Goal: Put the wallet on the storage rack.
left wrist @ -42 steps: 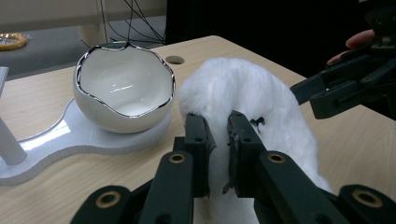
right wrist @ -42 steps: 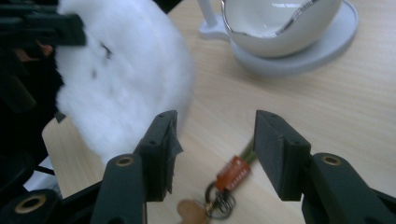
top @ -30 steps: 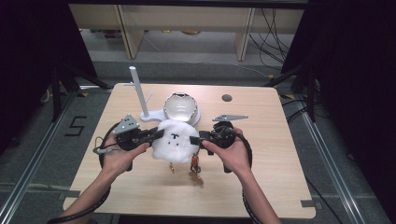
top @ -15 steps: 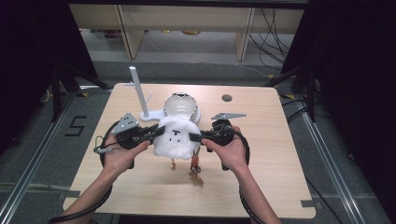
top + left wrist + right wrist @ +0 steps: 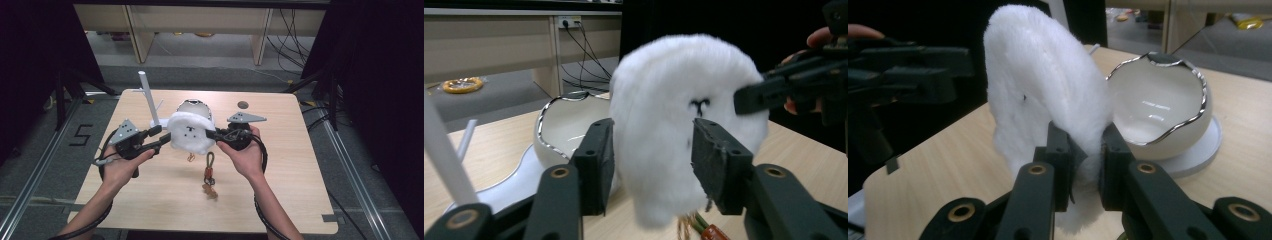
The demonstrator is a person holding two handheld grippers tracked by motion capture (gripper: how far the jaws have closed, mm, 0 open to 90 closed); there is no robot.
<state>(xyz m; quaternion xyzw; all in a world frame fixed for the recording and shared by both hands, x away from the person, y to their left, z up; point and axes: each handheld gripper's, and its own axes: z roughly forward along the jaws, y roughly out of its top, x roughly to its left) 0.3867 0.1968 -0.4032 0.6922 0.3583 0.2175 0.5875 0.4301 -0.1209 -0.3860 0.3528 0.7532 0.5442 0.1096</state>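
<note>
A white fluffy plush (image 5: 189, 132) hangs above the table's middle between my two grippers. My right gripper (image 5: 212, 134) is shut on the plush's right edge; in the right gripper view the jaws (image 5: 1087, 165) pinch the fur (image 5: 1048, 90). My left gripper (image 5: 161, 137) is open at the plush's left side. In the left gripper view its jaws (image 5: 656, 165) straddle the plush (image 5: 674, 115) without squeezing it. A strap with a brown charm (image 5: 209, 175) dangles below the plush down to the table.
Just behind the plush stands a white egg-shaped bowl (image 5: 197, 106) with a silver jagged rim on a white base, and a white post (image 5: 149, 100) rises at its left. A small dark disc (image 5: 243, 105) lies at the back of the wooden table (image 5: 290, 165).
The plush and both grippers have risen and shifted slightly away from the person. The left gripper now sits at the plush's left edge rather than deeper over it.
</note>
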